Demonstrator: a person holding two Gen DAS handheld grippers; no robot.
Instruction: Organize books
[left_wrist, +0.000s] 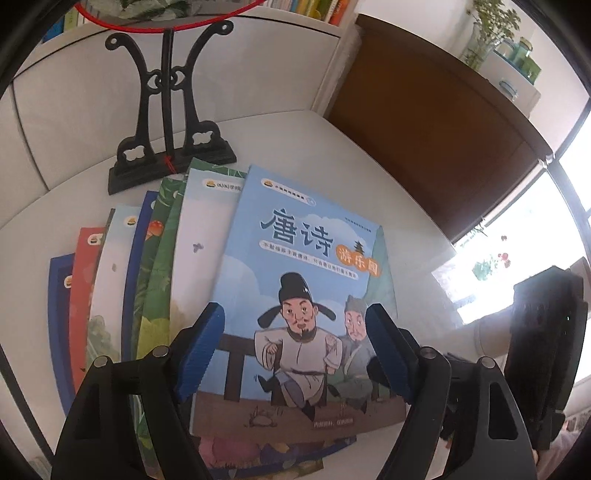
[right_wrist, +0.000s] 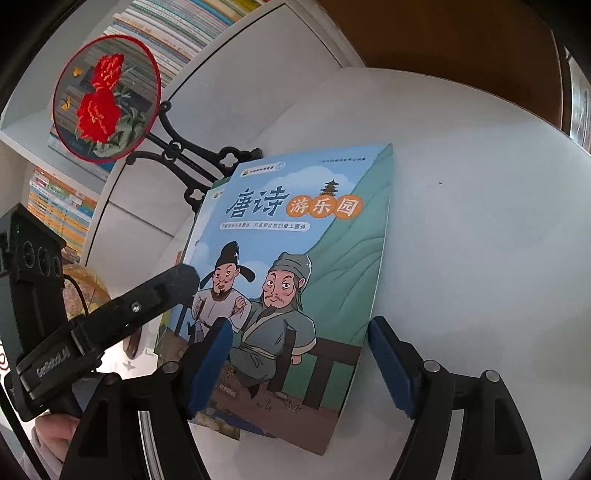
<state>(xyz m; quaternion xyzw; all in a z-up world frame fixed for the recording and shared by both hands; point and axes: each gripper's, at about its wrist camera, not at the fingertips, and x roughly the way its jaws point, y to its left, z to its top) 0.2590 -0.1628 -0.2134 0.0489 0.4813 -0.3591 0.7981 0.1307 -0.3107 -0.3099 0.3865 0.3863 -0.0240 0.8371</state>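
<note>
On the tabletop (left_wrist: 413, 206): white, round-edged and smooth; thin covers will likely slide on it and be hard to get a finger under.
Room: white cabinet (left_wrist: 258, 74) behind the stand, filled bookshelves (right_wrist: 177, 33) above it, a brown panel (left_wrist: 436, 110) to the stand's right, a bright window (left_wrist: 517, 251) further right.
Books (left_wrist: 147, 280): a fan of thin paperbacks lying flat just in front of the stand, each overlapping the next, spreading leftward from it.
Top book (left_wrist: 306, 295): blue cover with two cartoon figures, lying uppermost at the fan's right end, its far corner near the stand's base.
Handling: judged light, floppy and glossy; probably bends if lifted by one corner. Best taken at the free right edge or near corner, where it overhangs the tabletop.
Stand (left_wrist: 170, 122): black ornate frame holding a red-rimmed embroidered fan (right_wrist: 105, 98); looks tippable, so keep books clear of it.
Left gripper (left_wrist: 295, 350): fingers wide apart, hovering over the top book's lower half, gripping nothing.
Right gripper (right_wrist: 299, 365): fingers spread wide, straddling the top book's near right edge, empty.
</note>
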